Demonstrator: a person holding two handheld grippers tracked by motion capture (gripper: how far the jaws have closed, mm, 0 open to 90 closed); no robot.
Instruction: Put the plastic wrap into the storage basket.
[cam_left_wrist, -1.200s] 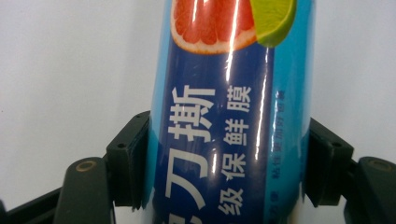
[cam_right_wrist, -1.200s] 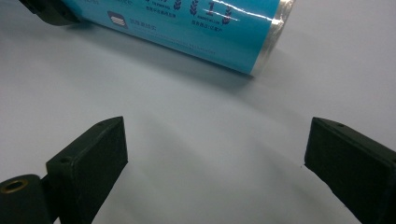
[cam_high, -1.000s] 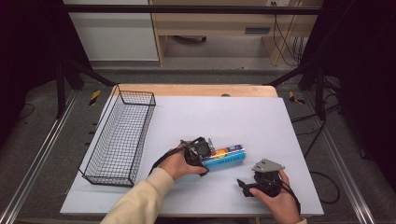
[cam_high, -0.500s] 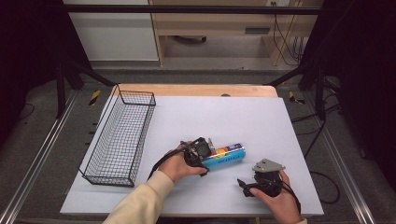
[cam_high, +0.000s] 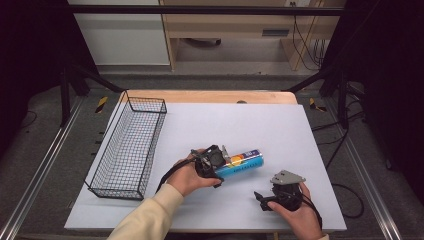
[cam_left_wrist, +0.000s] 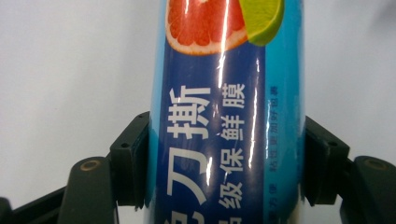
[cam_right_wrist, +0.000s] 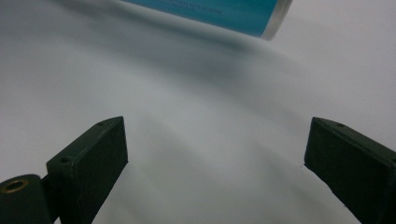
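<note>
A long blue package (cam_high: 246, 162) with a grapefruit and lime picture and white print lies on the white table sheet (cam_high: 240, 125), near its middle front. My left gripper (cam_high: 226, 163) is shut on the package's left end. In the left gripper view the black pads (cam_left_wrist: 135, 158) press both sides of the package (cam_left_wrist: 224, 93), with the left gripper (cam_left_wrist: 229, 161) astride it. To the right and nearer the front edge, my right gripper (cam_high: 262, 199) is held in a hand just above the sheet. Its jaws stand open (cam_right_wrist: 215, 158) with nothing between them, and the package's end (cam_right_wrist: 224, 11) lies beyond.
A black wire basket (cam_high: 127, 145) stands along the left edge of the sheet, with nothing seen inside. A strip of wooden tabletop (cam_high: 210, 96) runs behind the sheet. Dark frame legs stand at both back corners.
</note>
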